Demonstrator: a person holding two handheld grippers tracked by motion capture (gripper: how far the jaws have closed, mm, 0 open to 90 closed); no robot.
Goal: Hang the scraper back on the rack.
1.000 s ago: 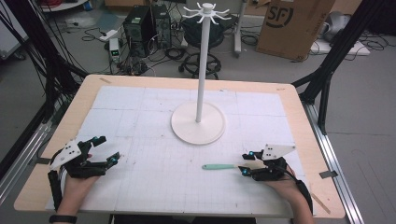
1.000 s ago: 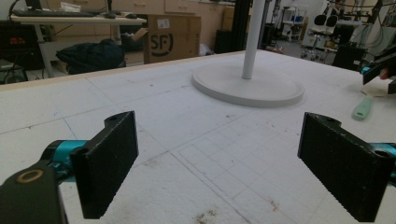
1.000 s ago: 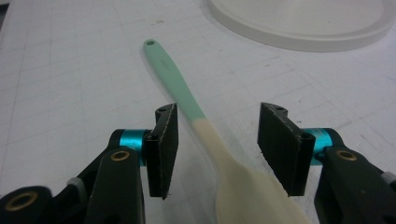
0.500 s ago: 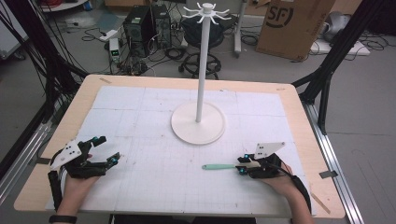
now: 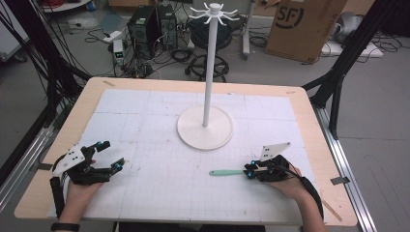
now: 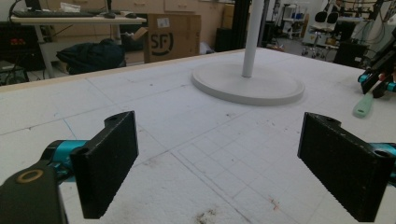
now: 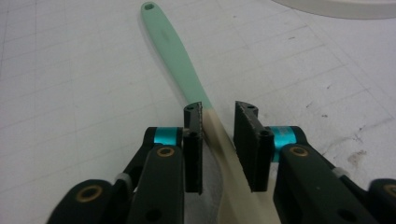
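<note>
A spatula [image 5: 225,172] with a mint-green handle and a cream blade end lies flat on the white mat [image 5: 159,193], right of centre near the front. My right gripper [image 5: 247,173] rests low on the mat at the blade end. In the right gripper view the spatula's neck [image 7: 212,123] runs slantwise between the two pads. The jaws have just been closing on it, and a narrow gap still shows beside the neck. My left gripper [image 5: 111,154] sits at the front left, open wide, with bare mat between its pads [image 6: 109,163].
A white hook stand [image 5: 205,128] with a round base and a tall pole stands at the mat's middle, behind the spatula. The wooden table edge [image 5: 333,193] frames the mat. On the floor beyond are a cardboard box [image 5: 304,26], cables and computer cases.
The right gripper's jaws have narrowed around the spatula's blade end and the hand has shifted slightly. The left gripper and the spatula have stayed put.
</note>
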